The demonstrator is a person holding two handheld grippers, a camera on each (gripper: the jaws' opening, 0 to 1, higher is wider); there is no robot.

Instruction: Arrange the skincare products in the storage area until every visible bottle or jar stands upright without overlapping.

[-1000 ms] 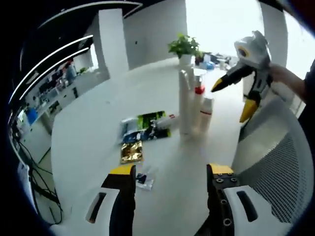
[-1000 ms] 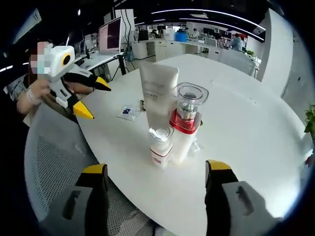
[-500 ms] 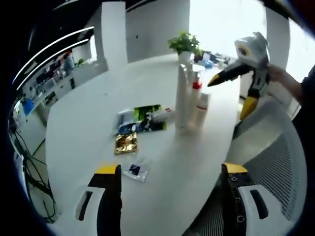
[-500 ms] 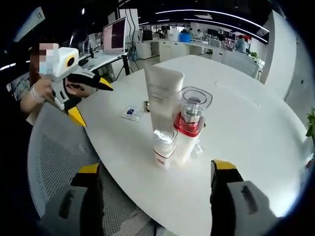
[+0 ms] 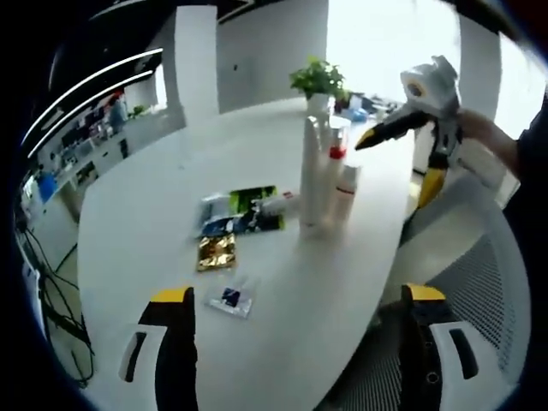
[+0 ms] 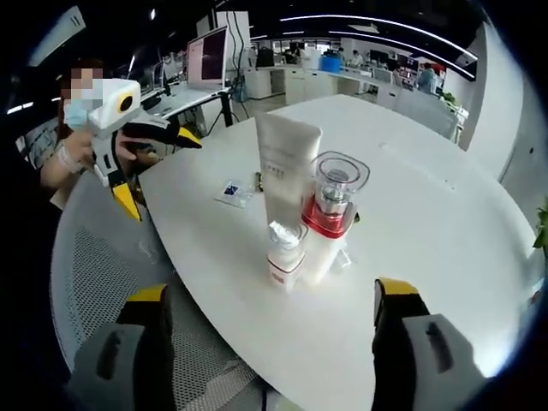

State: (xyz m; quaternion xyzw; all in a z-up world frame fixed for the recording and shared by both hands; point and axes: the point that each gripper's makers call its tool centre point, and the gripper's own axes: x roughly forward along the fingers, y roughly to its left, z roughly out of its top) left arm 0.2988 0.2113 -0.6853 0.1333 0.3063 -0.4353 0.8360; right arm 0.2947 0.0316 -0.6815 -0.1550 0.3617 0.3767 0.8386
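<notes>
Three skincare products stand upright close together on the white round table (image 6: 428,214): a tall white tube (image 6: 287,175), a red-collared bottle with a clear cap (image 6: 330,214) and a small white bottle with a red band (image 6: 281,255). My right gripper (image 6: 271,295) is open just in front of them, holding nothing. In the left gripper view the tube (image 5: 310,175), the red-collared bottle (image 5: 330,180) and the small bottle (image 5: 347,190) stand further off. My left gripper (image 5: 298,295) is open and holds nothing. Each gripper shows in the other's view, the right gripper (image 5: 396,164) and the left gripper (image 6: 161,175), both held above the table edge.
Flat sachets (image 5: 240,214), a gold sachet (image 5: 214,251) and a small clear sachet (image 5: 229,298) lie on the table left of the bottles. A potted plant (image 5: 318,81) stands at the far side. A mesh chair (image 6: 103,274) sits at the table's near edge.
Both grippers' jaws stand wider apart than a second ago, the left more so. Both views have drawn back a little. The three products have not moved.
</notes>
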